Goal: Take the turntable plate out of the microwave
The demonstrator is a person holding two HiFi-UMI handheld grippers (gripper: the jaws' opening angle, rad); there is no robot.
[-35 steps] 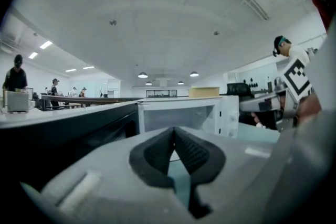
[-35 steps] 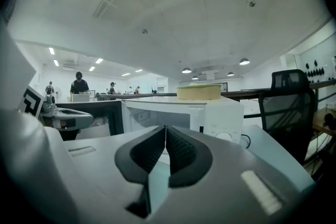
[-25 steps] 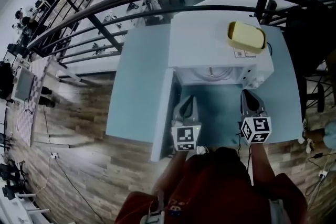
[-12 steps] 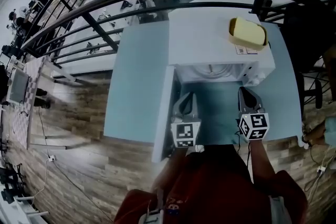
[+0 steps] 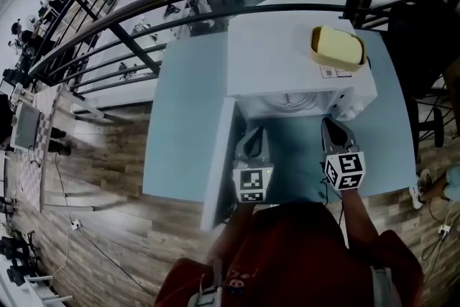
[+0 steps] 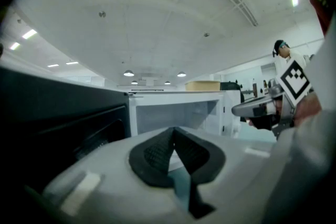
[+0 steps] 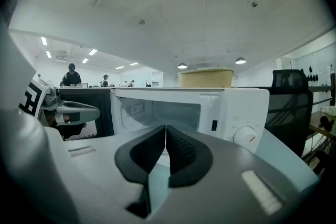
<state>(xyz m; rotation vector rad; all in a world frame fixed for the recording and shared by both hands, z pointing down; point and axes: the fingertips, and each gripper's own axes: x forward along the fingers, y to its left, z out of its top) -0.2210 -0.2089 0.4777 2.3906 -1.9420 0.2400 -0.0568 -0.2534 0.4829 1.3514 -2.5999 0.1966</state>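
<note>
Two small advances toward the open microwave (image 5: 287,54) since a second ago, by left gripper (image 5: 253,134) and right gripper (image 5: 332,124) alike. Fingers on both pressed together, pinching nothing. Turntable plate (image 5: 287,103) untouched inside the cavity. Likely just the approach; must spread fingers before any grasp. No readable writing: label (image 5: 332,72) on top too small, only square markers elsewhere.

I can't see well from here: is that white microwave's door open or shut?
Open: the white microwave shows its cavity exposed, and its door stands swung out at the left.
</note>
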